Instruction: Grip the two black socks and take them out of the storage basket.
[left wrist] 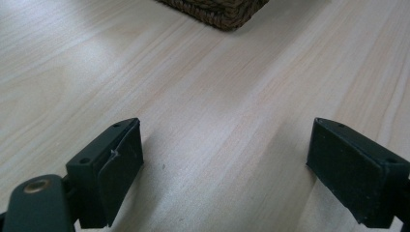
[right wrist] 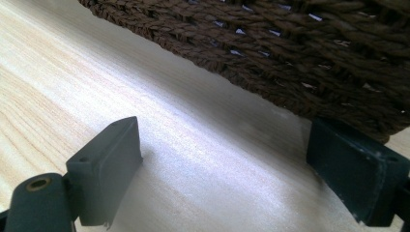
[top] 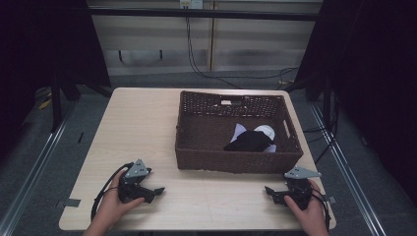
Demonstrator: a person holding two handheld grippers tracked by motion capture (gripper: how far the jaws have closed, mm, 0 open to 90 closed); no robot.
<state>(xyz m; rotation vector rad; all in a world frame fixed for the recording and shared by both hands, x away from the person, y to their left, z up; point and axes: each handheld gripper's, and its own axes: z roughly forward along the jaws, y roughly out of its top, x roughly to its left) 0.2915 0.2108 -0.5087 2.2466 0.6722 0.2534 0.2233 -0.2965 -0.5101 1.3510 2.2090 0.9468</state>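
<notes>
So the person is sitting at a pale wood-grain tabletop point(top: 147, 128) with a black two-jaw gripper in each hand, both resting low along the near edge. The left gripper point(top: 158, 191) is sitting toward the near left corner, jaws spread wide apart with just bare wood between them. The right gripper point(top: 268, 190) is sitting by the near right corner, also released and gripping nothing, its jaws pointing inward along the table just in front of the near wall of the dark brown woven wicker basket point(top: 236, 161). That basket is taking up the right half of the tabletop, and inside it, toward its right near part, a black cloth bundle point(top: 248, 141) is lying on top of some white fabric point(top: 266, 131).
</notes>
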